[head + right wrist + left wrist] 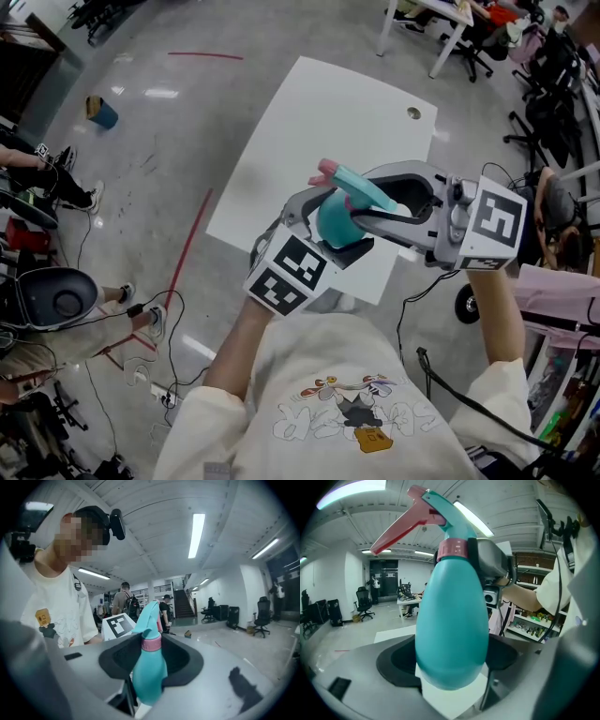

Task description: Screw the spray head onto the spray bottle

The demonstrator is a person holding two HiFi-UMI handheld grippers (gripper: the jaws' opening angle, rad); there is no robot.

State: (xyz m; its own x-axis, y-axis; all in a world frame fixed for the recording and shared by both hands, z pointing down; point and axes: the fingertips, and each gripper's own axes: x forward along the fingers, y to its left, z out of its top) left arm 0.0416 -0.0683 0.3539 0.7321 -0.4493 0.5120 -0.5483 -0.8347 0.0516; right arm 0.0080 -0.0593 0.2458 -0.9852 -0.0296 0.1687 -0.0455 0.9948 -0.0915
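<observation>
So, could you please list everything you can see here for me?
spray bottle: one, teal, in the left tongs
spray head: one, teal with pink trigger and collar, on the bottle's neck
table: one, white, below the tongs
bin: one, blue, floor, far left
tape lines: two, red, floor left of table
office chairs: several, black, room's edges
left tongs: one, grey, shut on the bottle's body
right tongs: one, grey, shut on the head's collar

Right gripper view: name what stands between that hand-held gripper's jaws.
The teal spray bottle stands between the jaws, its pink collar level with them, spray head on top; the right gripper view shows it.
</observation>
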